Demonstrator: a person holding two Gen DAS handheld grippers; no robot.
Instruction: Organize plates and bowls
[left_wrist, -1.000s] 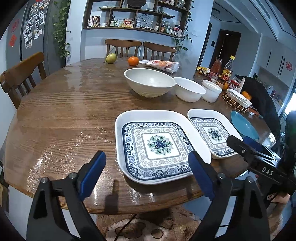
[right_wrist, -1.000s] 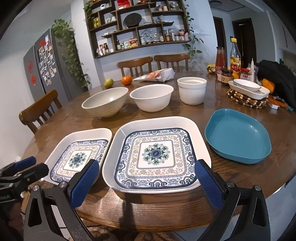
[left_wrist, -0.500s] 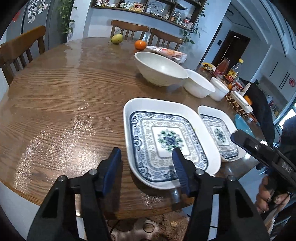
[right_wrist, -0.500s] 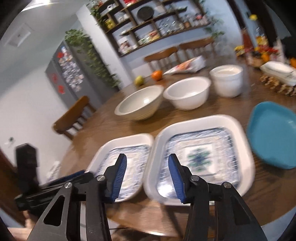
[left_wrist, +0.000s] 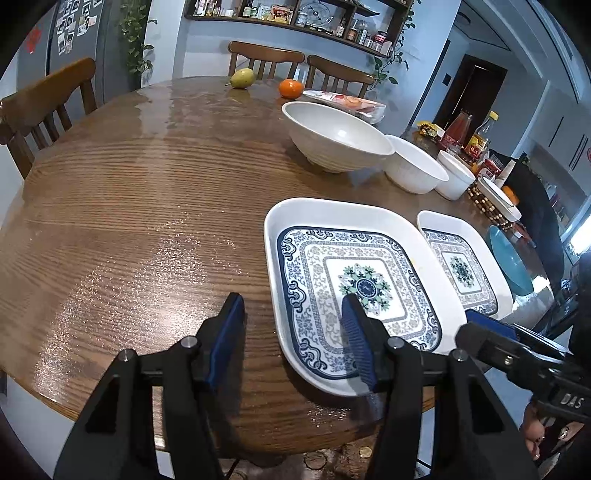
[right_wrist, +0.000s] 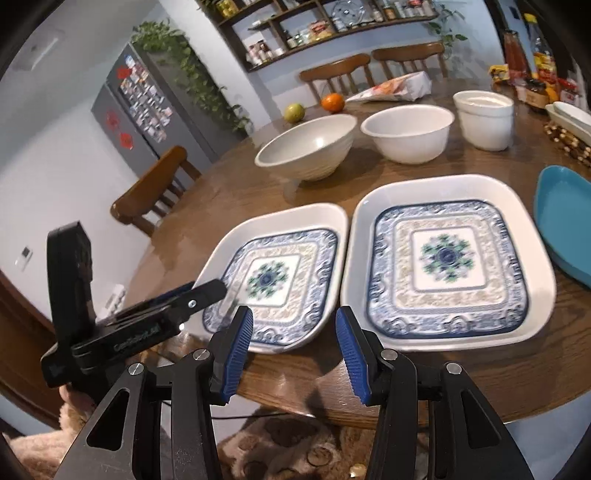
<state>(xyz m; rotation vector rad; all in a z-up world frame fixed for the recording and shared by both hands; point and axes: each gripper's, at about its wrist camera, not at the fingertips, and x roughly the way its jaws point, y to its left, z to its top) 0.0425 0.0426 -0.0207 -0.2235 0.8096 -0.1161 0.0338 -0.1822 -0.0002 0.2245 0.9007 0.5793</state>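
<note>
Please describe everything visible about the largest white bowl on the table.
The large round off-white bowl, seemingly ceramic, stands upright and empty on the brown wooden table. Its outer wall has faint horizontal ribs and narrows toward a small base. It sits beyond the patterned plates, left of a smaller white bowl, apparently not touching it.

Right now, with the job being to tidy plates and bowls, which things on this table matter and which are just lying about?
Part of the job: two square blue-patterned plates, teal plate, ribbed grey-white bowl, two plain white bowls.

Just lying about: orange, green pear, sauce bottles, snack packet.
</note>
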